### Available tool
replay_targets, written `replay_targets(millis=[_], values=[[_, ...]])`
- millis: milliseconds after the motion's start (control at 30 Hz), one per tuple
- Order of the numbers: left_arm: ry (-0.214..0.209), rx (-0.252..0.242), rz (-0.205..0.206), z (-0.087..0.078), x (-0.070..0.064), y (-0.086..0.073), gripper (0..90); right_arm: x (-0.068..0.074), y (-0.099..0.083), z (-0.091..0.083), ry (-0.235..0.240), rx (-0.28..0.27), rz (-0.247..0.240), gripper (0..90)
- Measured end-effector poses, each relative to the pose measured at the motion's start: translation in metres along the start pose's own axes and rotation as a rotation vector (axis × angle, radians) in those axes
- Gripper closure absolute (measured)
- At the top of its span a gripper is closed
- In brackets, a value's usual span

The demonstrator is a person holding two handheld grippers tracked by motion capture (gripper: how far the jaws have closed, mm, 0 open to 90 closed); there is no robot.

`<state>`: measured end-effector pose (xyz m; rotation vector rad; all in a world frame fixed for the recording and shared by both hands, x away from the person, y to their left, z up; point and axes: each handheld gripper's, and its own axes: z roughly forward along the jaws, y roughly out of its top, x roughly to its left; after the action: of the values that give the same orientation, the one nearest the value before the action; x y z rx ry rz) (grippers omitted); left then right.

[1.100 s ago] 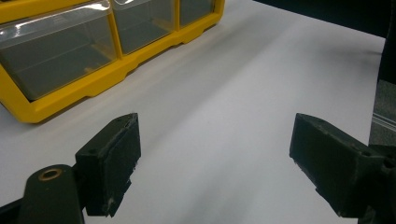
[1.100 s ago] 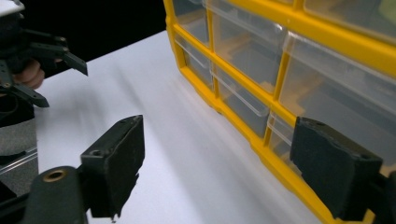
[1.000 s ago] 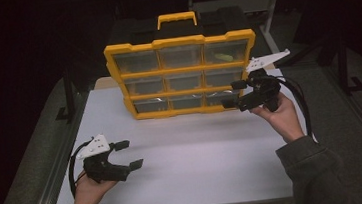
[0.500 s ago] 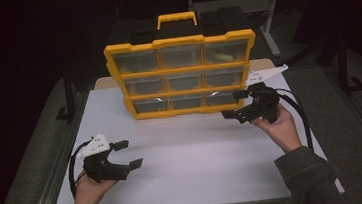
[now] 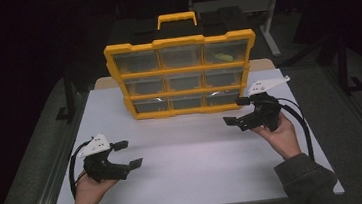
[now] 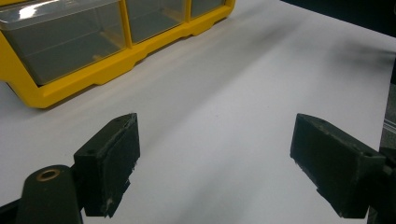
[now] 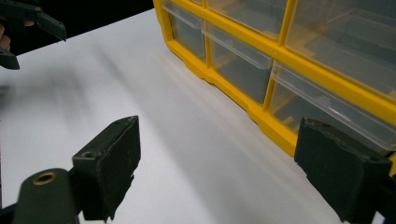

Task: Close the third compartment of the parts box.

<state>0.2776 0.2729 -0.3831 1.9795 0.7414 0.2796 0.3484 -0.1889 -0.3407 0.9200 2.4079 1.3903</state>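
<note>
Resting at the near left of the tabletop (image 5: 194, 161), the left tool (image 5: 130, 154) sits low in the person's hand with its jaws spread wide and nothing between them. It points across the bare white surface toward the right, well apart from the drawer cabinet (image 5: 182, 76).

The right tool (image 5: 236, 111) hovers farther up the tabletop on the right side, jaws also wide and empty. It is the nearer of the two to the cabinet, lying just off the lower right corner. In the right gripper view, the bottom row of clear drawers (image 7: 243, 60) runs along the right side of the jaws, so the cabinet lies ahead and to that tool's right. The cabinet stands upright at the far middle of the tabletop, its long axis running left to right, drawer fronts facing the person.

Nothing stands between the right tool and the bottom drawers. One top-right drawer holds a yellow-green item (image 5: 223, 56); its nature cannot be told.
</note>
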Motion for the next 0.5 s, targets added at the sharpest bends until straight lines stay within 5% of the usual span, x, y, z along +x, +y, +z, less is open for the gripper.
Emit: replay_targets(millis=[500], values=[[0.001, 0.005, -0.008, 0.002, 0.002, -0.003, 15.5, 0.001, -0.026, 0.0, -0.013, -0.017, 0.027, 13.5]])
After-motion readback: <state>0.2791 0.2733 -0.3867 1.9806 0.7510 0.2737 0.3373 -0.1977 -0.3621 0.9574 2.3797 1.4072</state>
